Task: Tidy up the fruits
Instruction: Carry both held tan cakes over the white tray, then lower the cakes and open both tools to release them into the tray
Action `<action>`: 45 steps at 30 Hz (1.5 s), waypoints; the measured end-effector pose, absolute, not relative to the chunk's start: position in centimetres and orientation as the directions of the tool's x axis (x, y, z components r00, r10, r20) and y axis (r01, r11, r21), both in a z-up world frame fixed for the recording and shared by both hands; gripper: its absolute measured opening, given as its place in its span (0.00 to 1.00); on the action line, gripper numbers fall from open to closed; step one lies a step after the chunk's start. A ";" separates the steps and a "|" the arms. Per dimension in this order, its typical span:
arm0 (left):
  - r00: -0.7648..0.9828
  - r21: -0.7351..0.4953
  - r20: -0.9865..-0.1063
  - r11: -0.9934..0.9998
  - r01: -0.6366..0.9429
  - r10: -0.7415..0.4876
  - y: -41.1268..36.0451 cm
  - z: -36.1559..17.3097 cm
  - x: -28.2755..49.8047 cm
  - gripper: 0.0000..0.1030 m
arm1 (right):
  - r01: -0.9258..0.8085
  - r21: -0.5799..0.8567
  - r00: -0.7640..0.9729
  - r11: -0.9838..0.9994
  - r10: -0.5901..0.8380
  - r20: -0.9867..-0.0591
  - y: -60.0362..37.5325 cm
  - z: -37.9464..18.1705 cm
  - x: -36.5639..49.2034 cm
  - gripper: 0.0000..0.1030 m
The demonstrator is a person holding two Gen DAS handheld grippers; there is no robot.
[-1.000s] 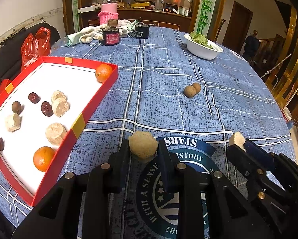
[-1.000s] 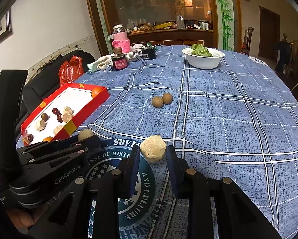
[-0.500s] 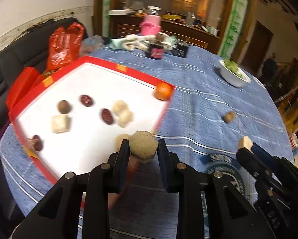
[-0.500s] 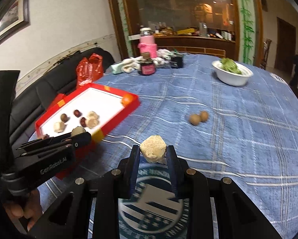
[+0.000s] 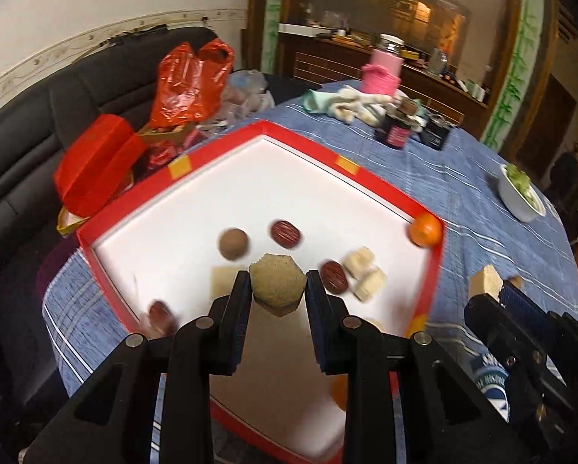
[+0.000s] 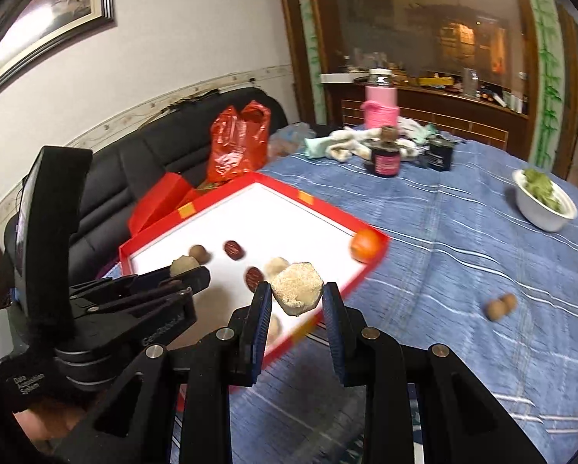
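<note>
Left gripper [image 5: 278, 292]: fingers clamped on a tan hexagonal piece [image 5: 277, 284], held above the red tray [image 5: 370, 181], among the fruit there.
Right gripper [image 6: 296, 295]: fingers gripping a second tan piece [image 6: 296, 287], near the tray's right rim, just outside it.
Nearer the drop: the left, I'd judge.
Worktop [image 6: 463, 239]: blue checked cloth; two brown fruits [image 6: 500, 306] lie well apart from the tray.

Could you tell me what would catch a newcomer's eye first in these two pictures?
Probably the red tray with its white floor, on the near-left part of the blue table, scattered with fruit pieces and an orange in its right corner. Next, each gripper clamps a beige hexagonal chunk: the left gripper holds its chunk above the tray, the right gripper near the tray's edge.
</note>
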State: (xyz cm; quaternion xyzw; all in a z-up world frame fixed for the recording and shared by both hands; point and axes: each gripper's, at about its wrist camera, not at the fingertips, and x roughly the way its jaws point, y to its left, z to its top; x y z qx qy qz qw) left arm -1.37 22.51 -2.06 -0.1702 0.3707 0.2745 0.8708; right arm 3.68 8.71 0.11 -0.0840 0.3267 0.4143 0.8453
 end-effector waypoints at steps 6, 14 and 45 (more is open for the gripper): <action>0.548 -0.084 -0.747 0.765 -0.639 0.377 25.2 -2.6 -1.0 0.25 | -0.776 0.135 0.408 0.617 0.653 -0.639 11.9 -0.5 3.9 0.26; 0.527 -0.078 -0.755 0.743 -0.665 0.392 27.3 -3.2 -0.6 0.25 | -0.789 0.133 0.382 0.600 0.649 -0.658 13.7 -1.7 4.0 0.26; 0.495 -0.041 -0.764 0.735 -0.677 0.413 28.9 -3.3 1.5 0.25 | -0.767 0.135 0.399 0.627 0.630 -0.666 16.2 -2.2 6.6 0.26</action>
